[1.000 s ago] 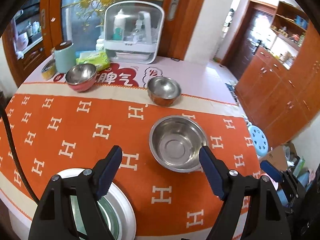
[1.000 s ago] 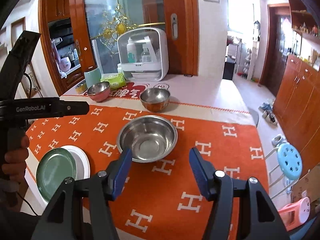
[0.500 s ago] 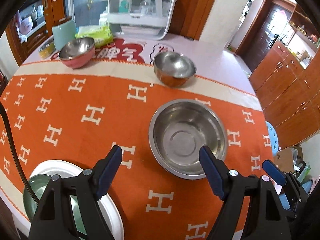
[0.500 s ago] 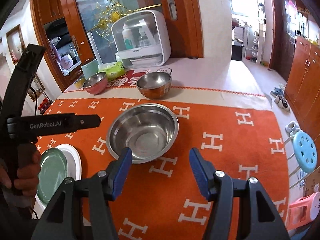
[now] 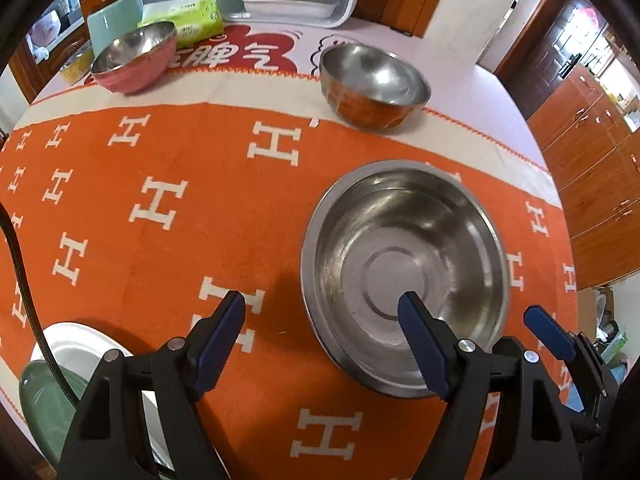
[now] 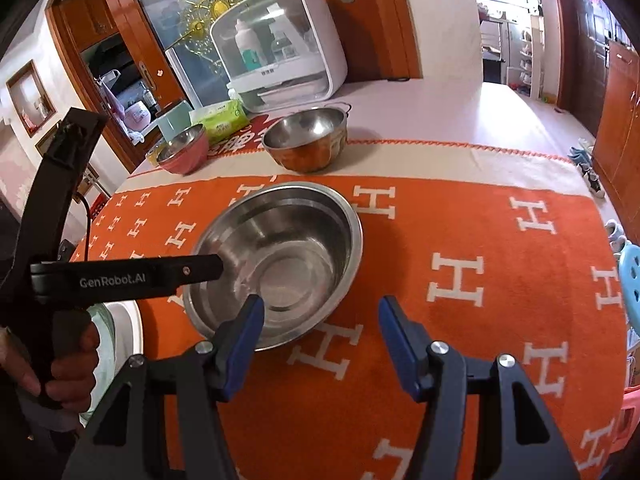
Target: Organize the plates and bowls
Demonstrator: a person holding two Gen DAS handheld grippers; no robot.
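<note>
A large steel bowl (image 5: 404, 268) (image 6: 280, 256) sits on the orange cloth. My left gripper (image 5: 320, 304) is open just above it, one finger over the bowl's inside, the other left of it, so the near-left rim lies between them. My right gripper (image 6: 320, 316) is open too, its left finger at the bowl's near rim and its right finger over bare cloth. Behind stand a copper-sided bowl (image 5: 372, 80) (image 6: 308, 140) and a pink bowl (image 5: 134, 58) (image 6: 184, 152). A green plate (image 5: 44, 404) lies on a white plate (image 5: 92, 344) at the near left.
A white cabinet with bottles (image 6: 280, 48), a green tissue pack (image 5: 188, 20) and a mint canister (image 5: 112, 24) stand at the table's back. A hand (image 6: 68, 360) holds the left tool. The table edge, a blue stool (image 6: 630, 276) and wooden cupboards lie to the right.
Both grippers have come down and forward towards the large steel bowl, which now fills more of both views. The left gripper's right finger now overlaps the bowl's inside. The bowls have not moved.
</note>
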